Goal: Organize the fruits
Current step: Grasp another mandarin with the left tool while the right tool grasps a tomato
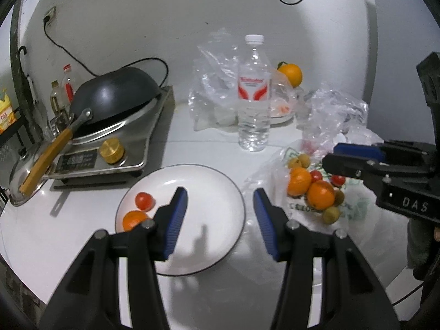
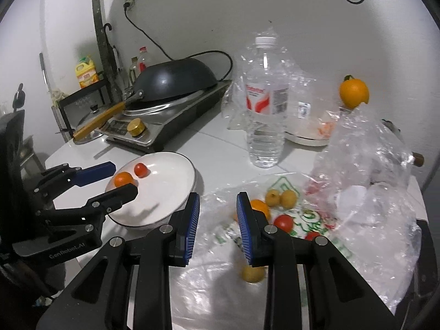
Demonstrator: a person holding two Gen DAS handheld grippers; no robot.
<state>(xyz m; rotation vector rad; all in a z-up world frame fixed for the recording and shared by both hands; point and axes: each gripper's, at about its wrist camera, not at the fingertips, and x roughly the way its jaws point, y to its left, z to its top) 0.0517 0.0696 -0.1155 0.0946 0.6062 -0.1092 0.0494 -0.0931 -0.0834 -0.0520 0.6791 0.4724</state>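
Observation:
A white plate (image 1: 220,192) holds a tomato (image 1: 144,201) and a small orange (image 1: 133,219) at its left side; the plate also shows in the right wrist view (image 2: 176,176). My left gripper (image 1: 220,206) is open and empty above the plate. A pile of oranges (image 1: 320,194), tomatoes (image 1: 316,176) and small yellow-brown fruits (image 1: 330,215) lies on a plastic bag to the right. My right gripper (image 2: 218,209) is open and empty above that bag, with an orange (image 2: 260,206) and a tomato (image 2: 283,222) just past its right finger.
A water bottle (image 1: 253,93) stands behind the plate. An induction cooker with an upturned black wok (image 1: 118,93) sits at the left. Crumpled clear bags (image 1: 335,110) and another orange (image 1: 291,73) lie at the back right. A pot lid (image 1: 24,176) rests at the far left.

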